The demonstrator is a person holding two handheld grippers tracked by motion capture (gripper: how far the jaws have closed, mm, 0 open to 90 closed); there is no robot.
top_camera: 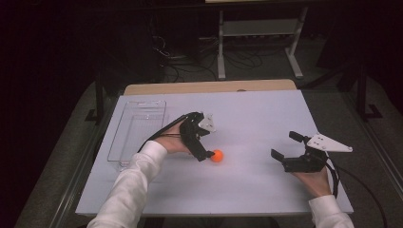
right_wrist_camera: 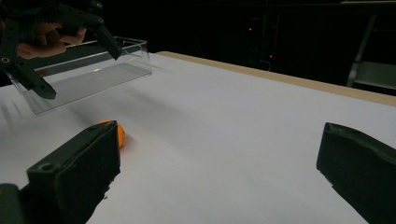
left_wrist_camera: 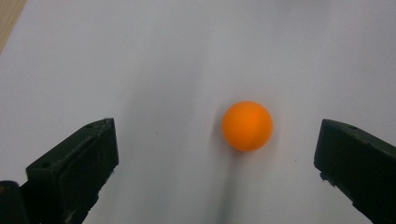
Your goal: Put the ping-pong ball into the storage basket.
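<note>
- Light falls from above on the white table (top_camera: 256, 118) while the room behind stays nearly black.
- The orange ball (left_wrist_camera: 247, 125) looks soft-edged (slightly blurred), with a faint shadow below it.
- High view is grainy.

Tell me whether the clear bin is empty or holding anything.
Empty. The clear bin shows only its bare floor in the high view, and the orange ball lies outside it on the table.
</note>
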